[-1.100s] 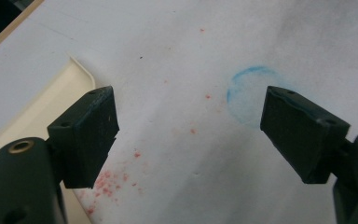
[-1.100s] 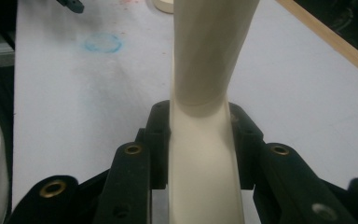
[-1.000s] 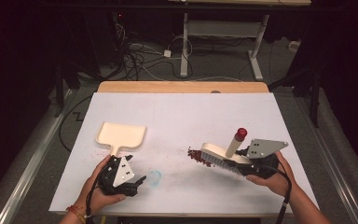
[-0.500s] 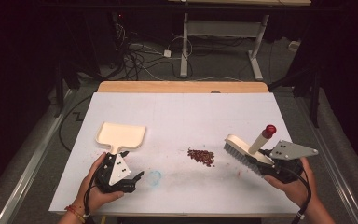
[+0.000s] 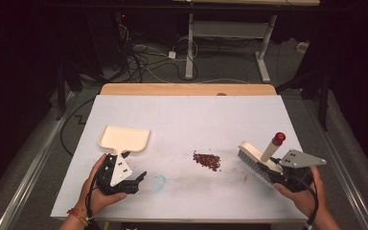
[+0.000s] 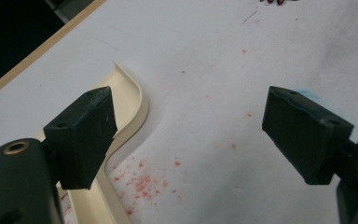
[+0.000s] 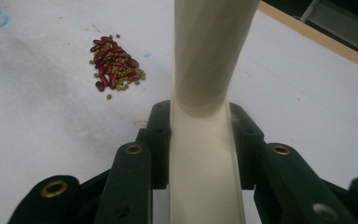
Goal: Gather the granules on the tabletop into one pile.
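the right gripper (image 5: 279,173) has its jaws pinched on the cream brush (image 5: 258,159), whose bristled head rests on the white bench (image 5: 187,115) and whose red-tipped handle tilts upward. a small pile of red and green beans (image 5: 207,160) lies to the left of the brush head, apart from it. the left gripper (image 5: 133,179) rests near the bench's front left with its jaws spread and nothing between them, just in front of the cream dustpan (image 5: 123,138).
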